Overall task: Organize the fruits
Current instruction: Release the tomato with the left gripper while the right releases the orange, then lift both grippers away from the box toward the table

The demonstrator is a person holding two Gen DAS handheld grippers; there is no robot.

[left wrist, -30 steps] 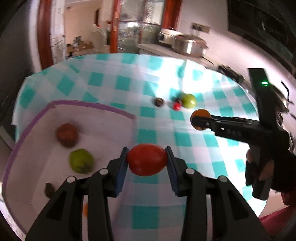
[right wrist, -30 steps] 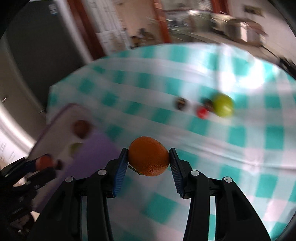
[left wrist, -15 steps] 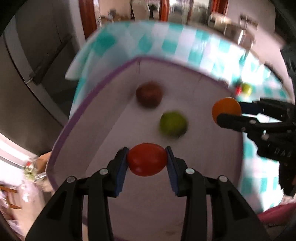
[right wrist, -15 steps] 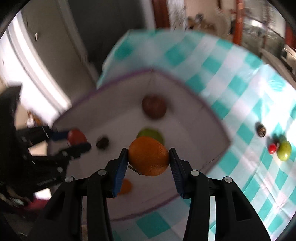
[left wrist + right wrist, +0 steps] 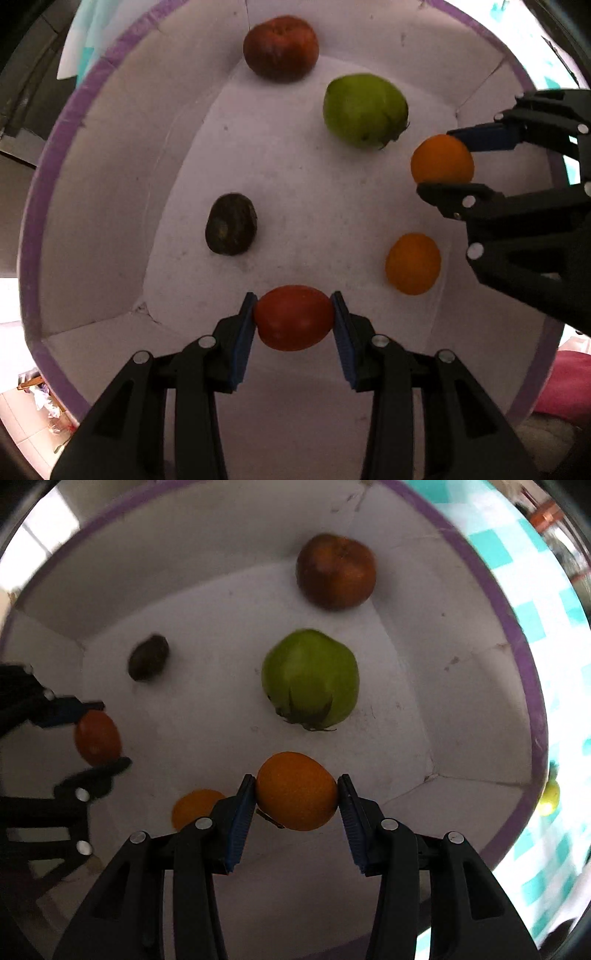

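- Hovering over the white box (image 5: 92, 192), both grippers carry fruit: the left gripper (image 5: 294, 320) is closed around a red tomato (image 5: 293, 317), its blue pads pressing either side, and the fruit hangs above the box floor near the front wall.
- The right gripper (image 5: 296, 793) is likewise clamped on an orange fruit (image 5: 296, 791), held above the floor on the right side of the box; the left wrist view shows the same orange fruit (image 5: 442, 158) pinched between the jaws just inside the right wall.
- Neither fruit looks to be resting on the floor yet, so I judge both drops as not yet done.
- Four fruits already lie inside: a brown-red round fruit (image 5: 280, 47) against the far wall, a green tomato (image 5: 365, 110) near it, a small dark fruit (image 5: 231, 224) towards the left, and a second small orange fruit (image 5: 413, 263) beside the right gripper's fingers.
- They sit well apart from one another, with bare floor between them for two more.
- As a judgement, the task is well along but not finished: at the right edge of the right wrist view a yellow-green fruit (image 5: 549, 796) lies outside the box on the cloth, with something small just above it that I cannot identify.
- The box has white walls, creased at the corners, and a purple rim (image 5: 517, 635).
- It stands on a table covered by a teal-and-white checked cloth (image 5: 561, 602).
- Little of the room shows: dark surfaces to the left and a patch of littered floor (image 5: 40, 398) below the box edge.
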